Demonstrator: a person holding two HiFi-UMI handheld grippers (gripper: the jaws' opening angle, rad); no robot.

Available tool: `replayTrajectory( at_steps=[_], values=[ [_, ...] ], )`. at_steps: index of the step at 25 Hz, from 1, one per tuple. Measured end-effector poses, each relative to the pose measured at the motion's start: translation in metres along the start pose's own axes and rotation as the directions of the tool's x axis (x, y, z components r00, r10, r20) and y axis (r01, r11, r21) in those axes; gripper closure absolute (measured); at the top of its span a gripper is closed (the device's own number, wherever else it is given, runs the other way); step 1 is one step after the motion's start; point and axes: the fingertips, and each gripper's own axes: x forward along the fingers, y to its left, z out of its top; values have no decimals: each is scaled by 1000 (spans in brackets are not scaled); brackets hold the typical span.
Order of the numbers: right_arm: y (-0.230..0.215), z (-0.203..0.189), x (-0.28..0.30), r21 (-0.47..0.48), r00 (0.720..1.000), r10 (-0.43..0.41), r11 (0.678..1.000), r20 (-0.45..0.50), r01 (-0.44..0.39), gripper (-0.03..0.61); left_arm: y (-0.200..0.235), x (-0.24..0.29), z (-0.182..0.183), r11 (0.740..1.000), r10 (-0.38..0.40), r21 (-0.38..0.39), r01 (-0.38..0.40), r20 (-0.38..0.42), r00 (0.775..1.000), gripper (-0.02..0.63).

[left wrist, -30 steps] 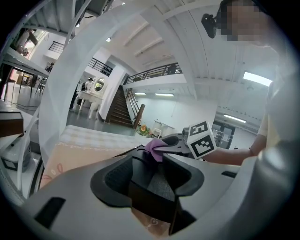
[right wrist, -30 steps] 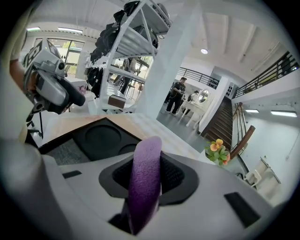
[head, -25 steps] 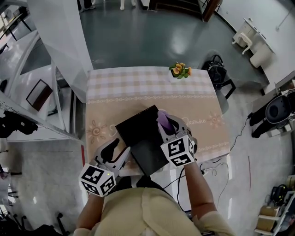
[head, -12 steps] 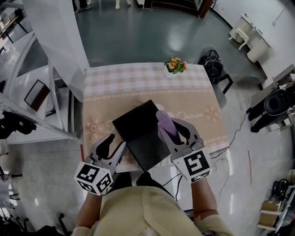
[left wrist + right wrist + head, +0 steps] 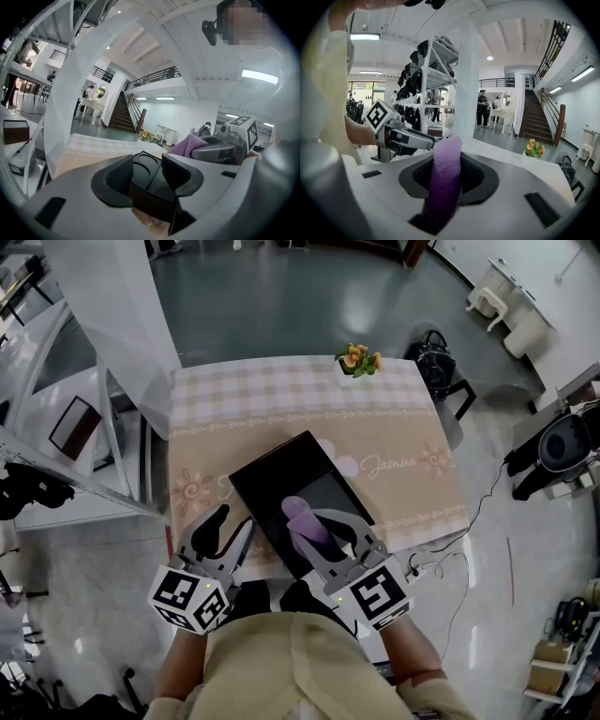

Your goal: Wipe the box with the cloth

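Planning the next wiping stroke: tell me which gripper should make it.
Right. The right gripper is shut on the purple cloth, which lies on the black box; the left gripper holds no cloth, only the box's edge.

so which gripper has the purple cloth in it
The right gripper: its jaws are clamped on the purple cloth. The left gripper has only the black box's edge between its jaws.

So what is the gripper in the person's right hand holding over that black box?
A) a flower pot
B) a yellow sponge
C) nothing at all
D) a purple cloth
D: the right gripper has its jaws closed on a purple cloth, and the head view shows that cloth over the black box.
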Motion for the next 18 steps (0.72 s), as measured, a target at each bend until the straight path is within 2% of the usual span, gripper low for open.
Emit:
replayTrajectory(
  at_steps=[8,11,18],
  values=[
    [40,-47,32,8,993,87,996,-85,-87,456,4,-8,-8,1000,19,-21,-19,-14,1000,419],
    [46,-66,40,4,990,92,996,-111,-92,456,4,-10,-11,999,20,-27,-21,-20,1000,419],
    [32,-70,41,-4,991,64,998,-114,-65,456,4,-9,-15,999,18,-30,-19,-34,999,419]
  ],
)
